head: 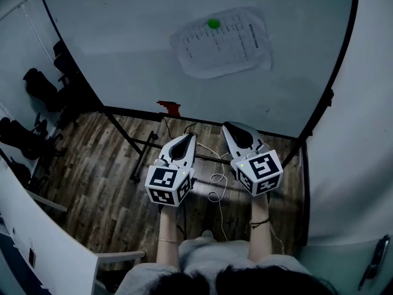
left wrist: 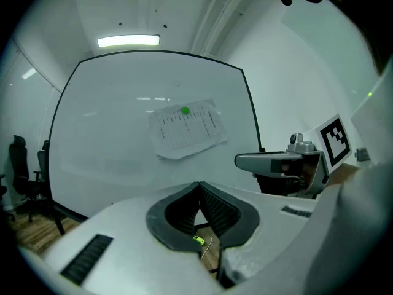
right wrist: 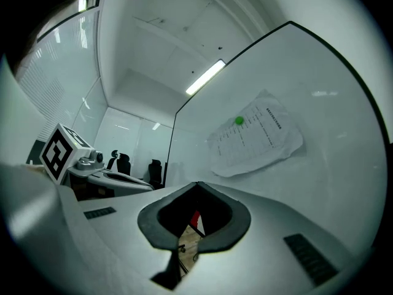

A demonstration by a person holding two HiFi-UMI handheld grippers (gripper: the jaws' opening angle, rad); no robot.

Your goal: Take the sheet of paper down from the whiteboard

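I see the wrinkled white printed sheet of paper [head: 222, 42] in the upper right-centre of the head view. It lies tilted on the large whiteboard [head: 123, 54], with a round green magnet [head: 213, 23] near its top edge. Both tools sit low in the middle of the frame, well apart from the sheet. The left hand-held gripper [head: 189, 137] has its jaws pressed together with nothing between them. The right hand-held gripper [head: 230, 126] is closed and empty too. A small red object [head: 169, 107] sits at the board's lower edge. Below is wood-plank floor [head: 104, 183], and black office chairs [head: 37, 85] stand at the far left.
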